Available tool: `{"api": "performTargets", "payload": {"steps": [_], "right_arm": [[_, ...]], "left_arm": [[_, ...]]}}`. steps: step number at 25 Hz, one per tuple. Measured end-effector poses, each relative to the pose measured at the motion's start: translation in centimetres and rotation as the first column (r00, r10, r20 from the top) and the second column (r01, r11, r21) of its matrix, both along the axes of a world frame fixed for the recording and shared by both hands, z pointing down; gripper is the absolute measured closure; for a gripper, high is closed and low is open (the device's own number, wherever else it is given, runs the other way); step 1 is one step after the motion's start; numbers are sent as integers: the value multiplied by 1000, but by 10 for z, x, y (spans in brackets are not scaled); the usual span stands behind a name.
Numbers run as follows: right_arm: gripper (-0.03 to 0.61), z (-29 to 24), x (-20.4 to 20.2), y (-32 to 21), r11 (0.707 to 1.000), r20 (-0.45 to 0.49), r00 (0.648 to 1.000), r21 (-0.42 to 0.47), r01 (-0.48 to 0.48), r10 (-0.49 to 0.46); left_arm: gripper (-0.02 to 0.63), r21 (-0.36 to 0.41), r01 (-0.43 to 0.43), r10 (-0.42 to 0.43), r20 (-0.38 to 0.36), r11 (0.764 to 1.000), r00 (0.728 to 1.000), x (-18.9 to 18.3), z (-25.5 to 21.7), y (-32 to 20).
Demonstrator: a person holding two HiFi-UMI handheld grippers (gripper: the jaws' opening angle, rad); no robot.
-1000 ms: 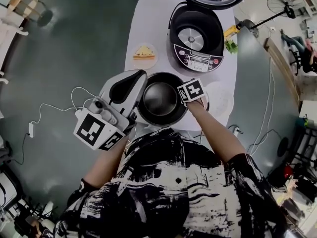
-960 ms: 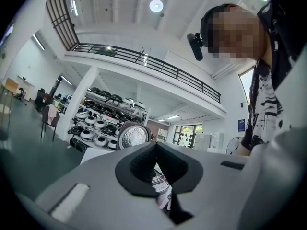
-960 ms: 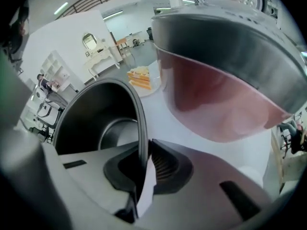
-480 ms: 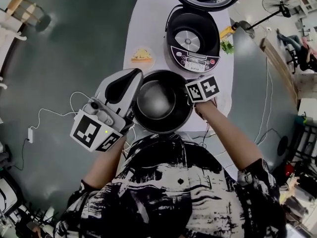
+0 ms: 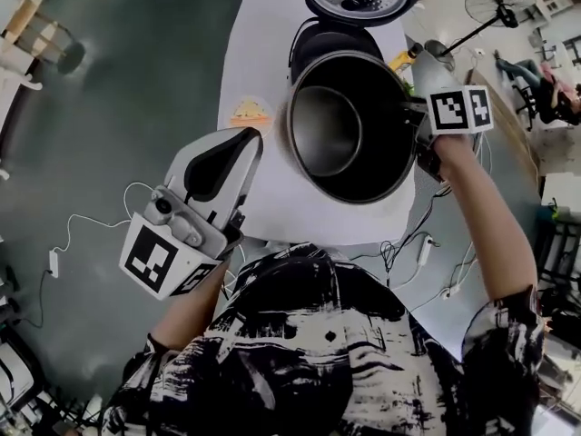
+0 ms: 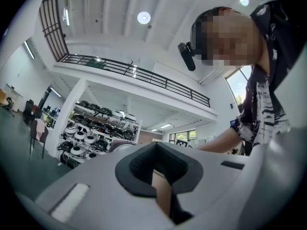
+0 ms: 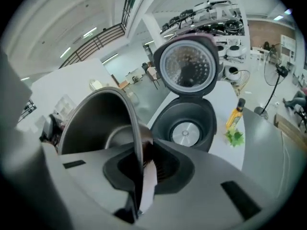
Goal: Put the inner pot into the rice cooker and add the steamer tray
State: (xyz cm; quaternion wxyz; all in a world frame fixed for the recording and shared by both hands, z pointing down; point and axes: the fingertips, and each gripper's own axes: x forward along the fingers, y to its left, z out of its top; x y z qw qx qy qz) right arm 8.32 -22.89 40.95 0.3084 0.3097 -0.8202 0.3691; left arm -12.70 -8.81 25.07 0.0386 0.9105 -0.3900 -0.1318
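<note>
Above the middle of the table [image 5: 263, 53], on the near side of the open rice cooker [image 5: 318, 33], the inner pot [image 5: 349, 130] hangs tilted, clear of the tabletop. The right gripper [image 5: 410, 116] pinches its right rim tight. Off the table's near left edge, the left gripper [image 5: 243, 145] has its jaws together, empty.

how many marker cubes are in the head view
2. One marker cube sits on the left gripper, lower left. The other is on the right gripper, upper right, beside the held inner pot. None seem hidden.
</note>
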Motion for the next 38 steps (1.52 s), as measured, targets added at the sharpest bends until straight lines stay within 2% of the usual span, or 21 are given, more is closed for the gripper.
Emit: {"api": "performTargets", "payload": {"steps": [3,7,13,17,24,32,38], "right_arm": [[560,-18,31,-49,994,3,995,48,-96,96],[557,-8,66,-109,972,2,976,83,-218,218],[558,44,73,-167,934,15,934,28,-356,356],[558,86,79,-182,913,-32,912,-6,-408,408],[558,129,82,-191,910,-141,902,-14,-415,409],[560,157,81,-196,913,-280,873,37,-406,400],[568,160,77,-197,936,-377,858,94,-338,348]], "left_arm": [[609,-16,-23,23,4,1000,1000,13,7,1],[609,-46,-53,54,19,998,998,36,21,5],[609,-101,-53,56,35,993,998,40,31,5],[609,-130,-29,36,46,991,998,36,41,5],[609,-134,23,-16,55,991,998,23,46,0],[609,-176,42,-32,59,983,998,18,54,2],[609,-183,51,-42,56,982,998,10,57,2]]}}
